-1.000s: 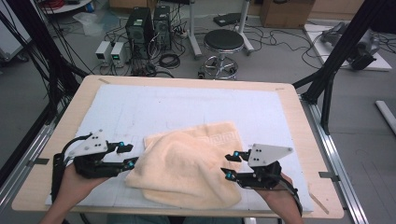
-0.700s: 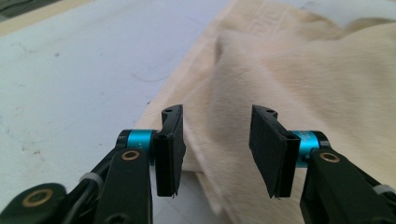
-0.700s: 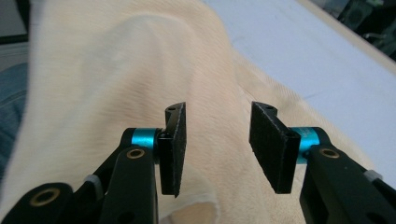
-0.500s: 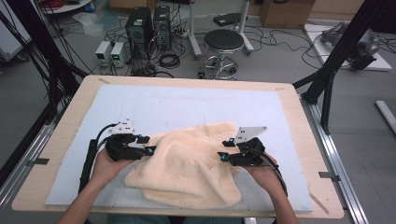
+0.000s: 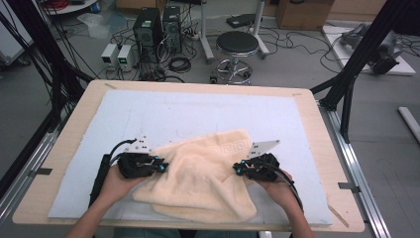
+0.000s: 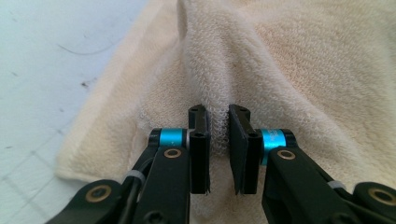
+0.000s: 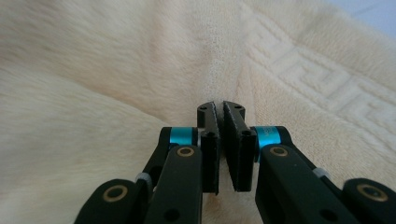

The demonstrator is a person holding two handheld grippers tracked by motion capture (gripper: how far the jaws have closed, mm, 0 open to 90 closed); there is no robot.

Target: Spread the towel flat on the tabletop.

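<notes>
I am clenching my left gripper [image 6: 218, 140] and my right gripper [image 7: 221, 140], jaws just closing, each pinching a fold of the cream towel [image 5: 203, 173], crumpled near the bench's [image 5: 64, 144] front edge. Grasping looks done; spreading and folding remain.

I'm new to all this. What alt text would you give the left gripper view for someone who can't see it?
Two black tongs with blue bands pinch a raised fold of a cream terry towel, which has bunched up into a ridge running away from them. To the left, the towel's edge lies on a pale blue-white table cover.
</notes>
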